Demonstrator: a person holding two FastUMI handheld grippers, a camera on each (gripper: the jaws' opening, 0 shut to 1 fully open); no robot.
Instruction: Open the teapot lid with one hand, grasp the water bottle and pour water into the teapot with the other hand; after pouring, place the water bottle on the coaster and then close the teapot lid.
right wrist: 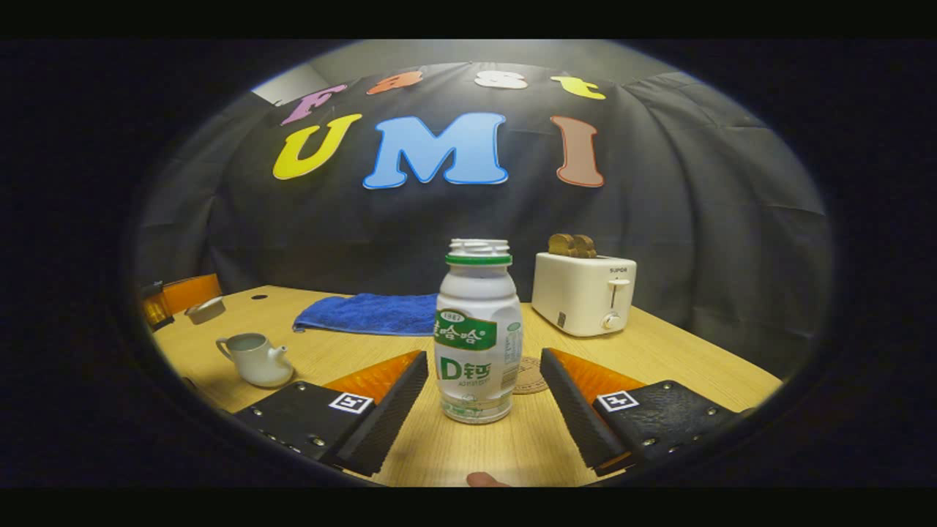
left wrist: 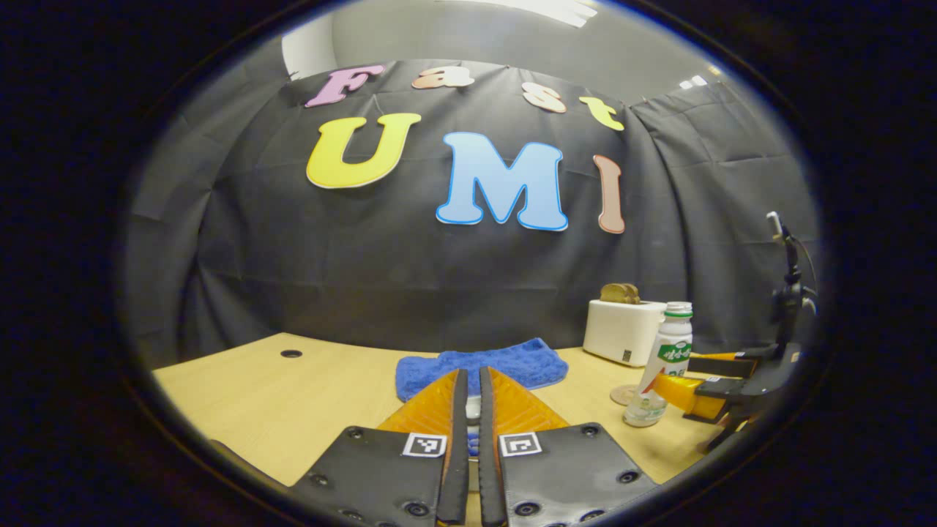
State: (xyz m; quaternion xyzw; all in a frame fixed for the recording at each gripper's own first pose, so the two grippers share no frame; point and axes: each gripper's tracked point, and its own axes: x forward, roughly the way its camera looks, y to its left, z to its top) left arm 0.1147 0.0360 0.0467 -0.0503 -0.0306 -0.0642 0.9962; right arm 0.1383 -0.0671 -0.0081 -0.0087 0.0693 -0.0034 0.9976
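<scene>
Water bottle [right wrist: 477, 333] upright on table [right wrist: 681, 359], between right gripper [right wrist: 483, 395] fingers, spread wide, not touching. Coaster [right wrist: 531, 375] just behind at 1 o'clock. Teapot [right wrist: 256, 359] lidless at 9 o'clock; lid [left wrist: 473, 407] pinched in left gripper [left wrist: 473, 399], fingers nearly together. Blue towel [right wrist: 370, 313] at 11, toaster [right wrist: 583, 293] at 2.

- Light comes from ceiling panels [left wrist: 545, 9] above; the left gripper view is brighter, the right gripper view dimmer.
- The water bottle [right wrist: 477, 340] throws a soft shadow on the table [right wrist: 681, 359].
- Both views are sharp in the middle and bend strongly at the edges.
</scene>
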